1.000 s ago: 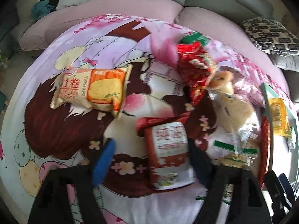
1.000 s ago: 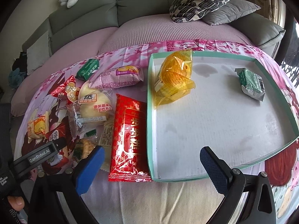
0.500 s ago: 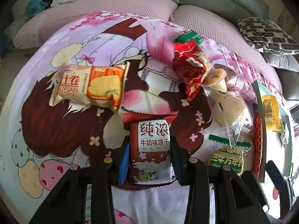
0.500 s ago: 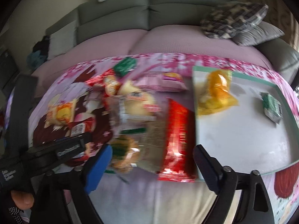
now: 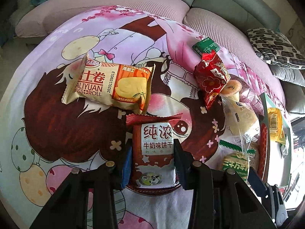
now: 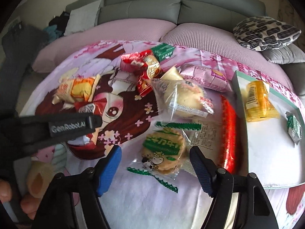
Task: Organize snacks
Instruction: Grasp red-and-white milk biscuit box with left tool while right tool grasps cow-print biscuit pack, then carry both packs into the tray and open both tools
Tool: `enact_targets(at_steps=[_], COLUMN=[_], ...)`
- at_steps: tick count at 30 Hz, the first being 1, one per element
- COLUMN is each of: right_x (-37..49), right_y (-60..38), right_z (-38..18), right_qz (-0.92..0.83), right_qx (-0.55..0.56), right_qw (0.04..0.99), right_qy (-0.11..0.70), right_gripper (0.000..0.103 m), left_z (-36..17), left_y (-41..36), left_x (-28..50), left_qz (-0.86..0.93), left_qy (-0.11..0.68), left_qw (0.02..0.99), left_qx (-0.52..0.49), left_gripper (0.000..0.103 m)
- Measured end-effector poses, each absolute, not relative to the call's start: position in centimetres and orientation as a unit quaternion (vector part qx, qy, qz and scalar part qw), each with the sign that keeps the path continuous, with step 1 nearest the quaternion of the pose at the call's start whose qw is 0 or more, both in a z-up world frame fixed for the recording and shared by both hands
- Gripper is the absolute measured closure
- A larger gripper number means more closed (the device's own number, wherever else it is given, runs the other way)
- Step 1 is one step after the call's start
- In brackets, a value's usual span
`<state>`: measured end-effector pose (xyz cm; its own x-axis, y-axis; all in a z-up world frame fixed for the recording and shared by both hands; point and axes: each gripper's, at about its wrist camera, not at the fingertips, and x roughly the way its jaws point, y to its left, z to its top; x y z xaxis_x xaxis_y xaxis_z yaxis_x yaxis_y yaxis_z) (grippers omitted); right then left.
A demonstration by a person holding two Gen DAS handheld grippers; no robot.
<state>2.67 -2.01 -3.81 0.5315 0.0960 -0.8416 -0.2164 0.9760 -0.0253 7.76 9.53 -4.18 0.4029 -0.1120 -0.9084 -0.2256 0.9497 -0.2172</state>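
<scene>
My left gripper (image 5: 152,150) is shut on a brown and white milk biscuit packet (image 5: 156,143), its pads pressing both long sides as it lies on the cartoon-print blanket (image 5: 57,114). My right gripper (image 6: 155,152) hovers over a round biscuit pack with a green label (image 6: 164,150). Its jaws are closing, the pack lies between them, and the pads stand clear of it. To the right sits a white tray with a green rim (image 6: 266,152), holding a yellow packet (image 6: 259,101) and a small green packet (image 6: 294,127).
A Swiss roll packet (image 5: 112,85), a red packet (image 5: 209,80), a green packet (image 5: 205,45) and a wrapped bun (image 6: 183,99) lie on the blanket. A long red packet (image 6: 227,133) lies against the tray. A grey sofa (image 6: 143,5) curves behind. A person's hand (image 6: 11,196) shows at lower left.
My left gripper's jaws came together on the milk biscuit packet. My right gripper swung left from the tray to the round biscuit pack, and its jaws narrowed.
</scene>
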Motion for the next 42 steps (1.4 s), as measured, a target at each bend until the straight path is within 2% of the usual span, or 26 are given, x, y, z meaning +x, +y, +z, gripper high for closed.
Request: enact_targets(at_steps=[1,6,10,17,42], right_x=[2.7,2.7,2.7,2.5,-0.4], right_y=[-1.8,-1.4,-1.9,-3.0,-7.0], right_z=[-4.0,-4.3,-4.0,-2.9,3.4], right_qz=[0.085,0.079,0.079,0.086,0.105], right_qx=[-0.072,-0.091,-0.079,-0.051,-0.005], right_qw=[0.873,0.876,0.879,0.884,0.909], right_qy=[0.475,0.467,0.464,0.457,0.404], right_gripper=[0.033,0.038,0.047,0.052,0.053], left_z=[-4.2,-4.3,-4.4,-3.7,1.5], left_y=[9.5,9.7,9.3,9.0,5.9], left_x=[7.8,7.6,8.0,7.9,5.8], left_qz=[0.035,0.035,0.037,0.038,0.037], left_qy=[0.546,0.547,0.545,0.534,0.491], left_qw=[0.823,0.823,0.825,0.832,0.863], left_qx=[-0.154,-0.15,-0.147,-0.144,-0.11], left_gripper=[0.062,0.062,0.062,0.062,0.062])
